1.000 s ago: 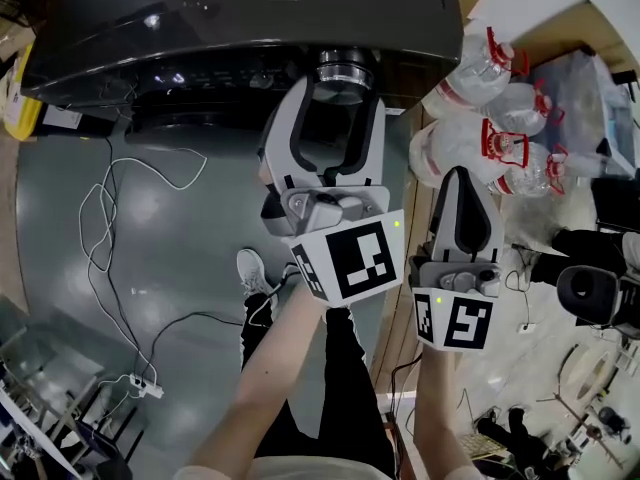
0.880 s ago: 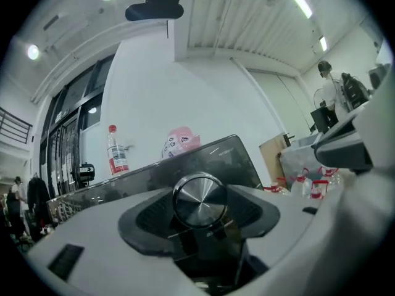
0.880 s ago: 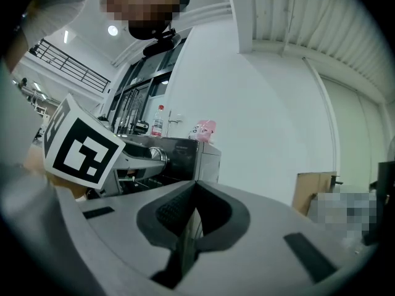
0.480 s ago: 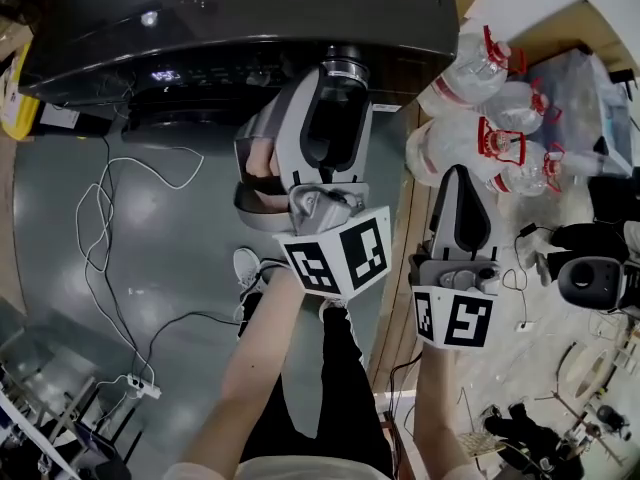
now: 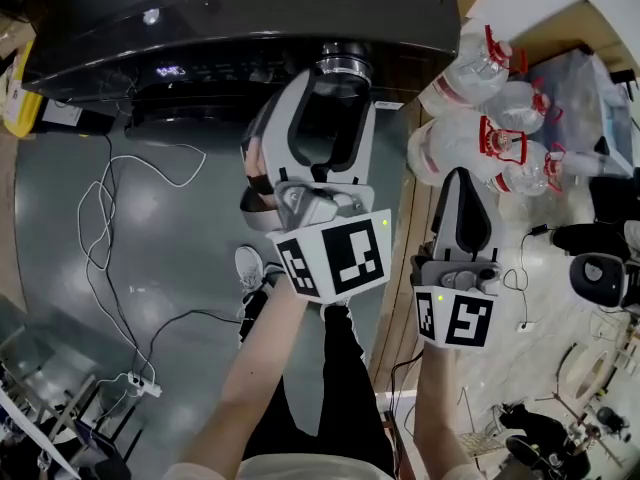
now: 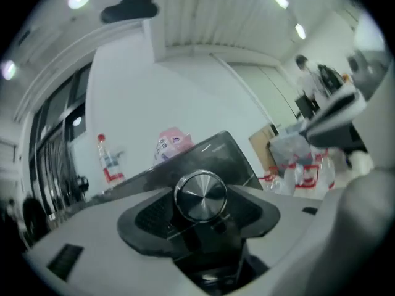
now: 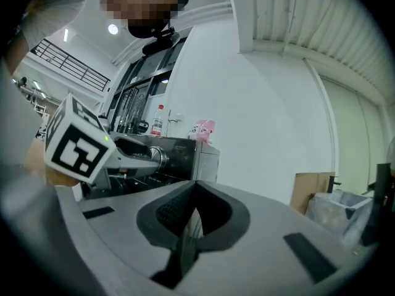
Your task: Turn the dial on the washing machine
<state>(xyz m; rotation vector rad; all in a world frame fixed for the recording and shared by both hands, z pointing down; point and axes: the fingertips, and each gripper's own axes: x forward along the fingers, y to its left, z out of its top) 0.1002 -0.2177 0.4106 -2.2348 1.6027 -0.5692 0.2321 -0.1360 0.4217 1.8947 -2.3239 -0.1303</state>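
The dark washing machine fills the top of the head view, with its round metal dial on the front panel. My left gripper reaches up to it and is shut on the dial. In the left gripper view the dial sits tight between the two black pads. To the right and lower, my right gripper hangs shut with nothing in it. In the right gripper view its pads meet in the middle, and the left gripper shows at the dial.
Several big water jugs with red caps lie right of the machine. Loose cables and a power strip lie on the grey floor at the left. My legs and a shoe are below. A bottle stands on the machine.
The left gripper has rolled about the dial, leaning left and then partly back. Small lights on the machine's panel now glow brighter. The right gripper has stayed put.
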